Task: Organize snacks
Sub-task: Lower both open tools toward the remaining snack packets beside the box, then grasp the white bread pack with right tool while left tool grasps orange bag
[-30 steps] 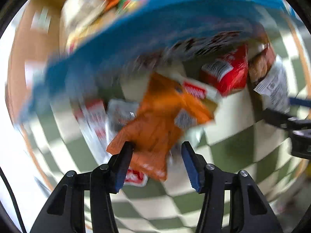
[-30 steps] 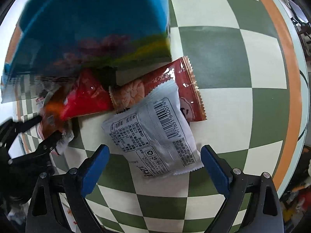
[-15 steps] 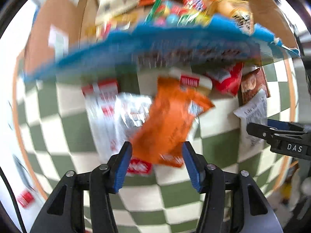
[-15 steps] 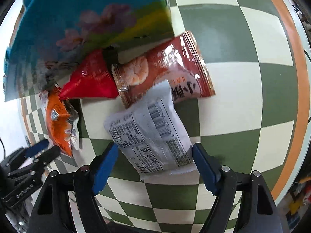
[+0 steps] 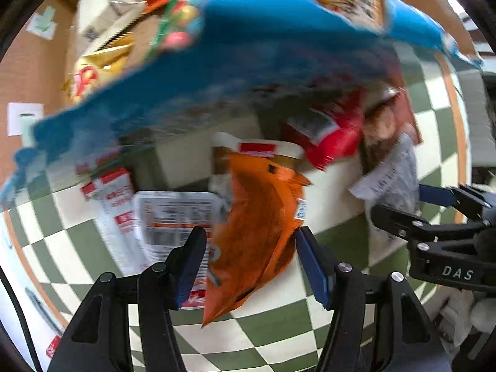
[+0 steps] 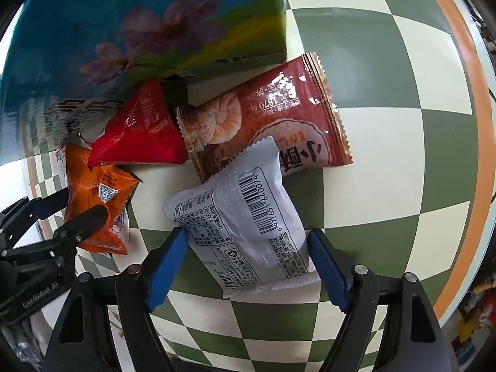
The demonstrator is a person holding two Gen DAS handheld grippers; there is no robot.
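An orange snack packet (image 5: 257,232) lies on the checkered table between the fingers of my left gripper (image 5: 252,263), whose jaws are opening; a gap shows at its left pad. In the right wrist view that left gripper (image 6: 74,207) straddles the same orange packet (image 6: 93,192). My right gripper (image 6: 246,263) stands open around a grey-white packet with a barcode (image 6: 245,223), its pads right at the packet's two sides. The packet lies flat and uncrumpled. The right gripper (image 5: 406,204) also shows at the right of the left wrist view.
A big blue box with a flower print (image 6: 139,31) stands just behind the packets, with several snacks past its rim (image 5: 248,62). A red packet (image 6: 139,136) and a brown cracker packet (image 6: 266,117) lie beside it. White packets (image 5: 117,204) lie left. The table's orange rim (image 6: 458,124) runs right.
My left gripper's jaws have widened and it has shifted so the orange packet sits squarely between them. The right jaws narrowed around the grey-white packet, which stayed put.
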